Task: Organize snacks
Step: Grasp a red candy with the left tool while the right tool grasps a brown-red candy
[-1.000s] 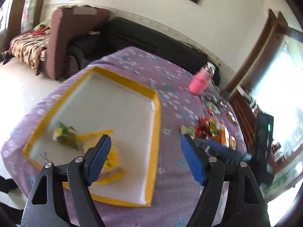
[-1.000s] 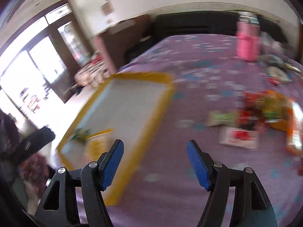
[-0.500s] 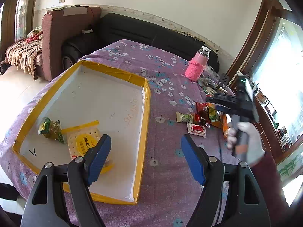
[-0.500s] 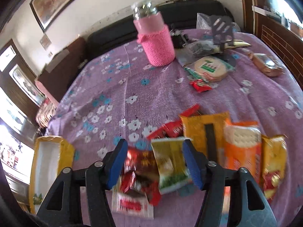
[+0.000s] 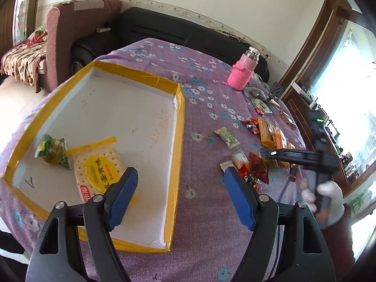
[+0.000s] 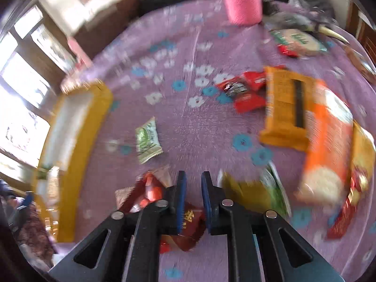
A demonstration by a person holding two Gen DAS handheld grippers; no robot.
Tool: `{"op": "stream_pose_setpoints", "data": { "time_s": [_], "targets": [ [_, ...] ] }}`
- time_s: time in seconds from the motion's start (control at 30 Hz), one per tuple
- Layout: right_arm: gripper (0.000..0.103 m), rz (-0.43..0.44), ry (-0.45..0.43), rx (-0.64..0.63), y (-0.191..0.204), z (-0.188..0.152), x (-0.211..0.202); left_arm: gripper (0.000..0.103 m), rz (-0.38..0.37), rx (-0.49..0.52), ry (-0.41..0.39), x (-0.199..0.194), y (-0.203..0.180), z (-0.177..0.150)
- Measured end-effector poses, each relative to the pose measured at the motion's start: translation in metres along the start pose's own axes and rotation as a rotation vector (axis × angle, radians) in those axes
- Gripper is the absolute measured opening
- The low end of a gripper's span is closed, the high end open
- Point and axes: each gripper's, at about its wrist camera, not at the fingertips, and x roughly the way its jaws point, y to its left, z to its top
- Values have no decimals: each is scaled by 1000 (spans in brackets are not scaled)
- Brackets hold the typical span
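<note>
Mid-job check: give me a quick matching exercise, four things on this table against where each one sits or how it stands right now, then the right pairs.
Things:
1. cracker pack
2. pink bottle
3. small green packet
4. left gripper

Places or states:
A. stands upright at the table's far side
B. lies alone on the purple cloth, between the tray and the snack pile
C. open, with nothing between its fingers
D. lies inside the yellow-edged tray

Pairs: 1-D, 2-A, 3-B, 4-C
</note>
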Motion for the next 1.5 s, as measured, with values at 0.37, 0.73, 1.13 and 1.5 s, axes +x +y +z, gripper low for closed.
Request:
{"op": "stream_pose_setpoints", "data": {
  "time_s": [0.37, 0.73, 1.13, 1.5],
  "targets": [
    [52, 3, -179, -89, 0, -37, -25, 76, -19, 85, 66, 12, -38, -14],
    [33, 80, -163, -65, 3, -38, 13, 76, -21, 141, 123, 35, -68, -24],
    [34, 155, -230, 67, -28, -41, -4, 66, 18, 298, 197, 107, -134, -23],
    [34, 160, -245, 82, -31, -40, -10, 25, 118, 379, 156, 127, -142, -26]
  ]
}}
